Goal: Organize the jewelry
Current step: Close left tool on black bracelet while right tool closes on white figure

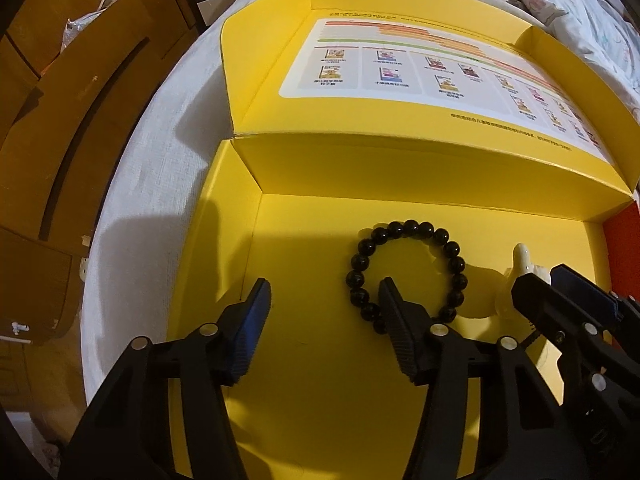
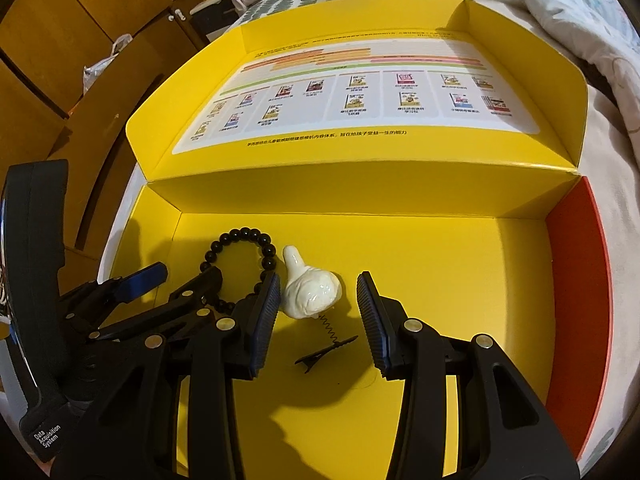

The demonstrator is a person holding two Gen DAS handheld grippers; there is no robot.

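An open yellow box holds the jewelry on its floor. A black bead bracelet lies flat in it. My left gripper stands open over it. Its right finger sits inside the ring and the ring's left beads lie between the pads, unpressed. A white ceramic bird ornament, joined by a thin spring to a black hair clip, lies right of the bracelet. My right gripper is open around the ornament, whose left side is close against the left pad, with a gap on the right.
The box's lid lies folded back behind it, with a printed chart inside. The box has a red right wall. It rests on a white cloth-covered surface. Wooden cabinets stand at the left, and patterned bedding lies at the back right.
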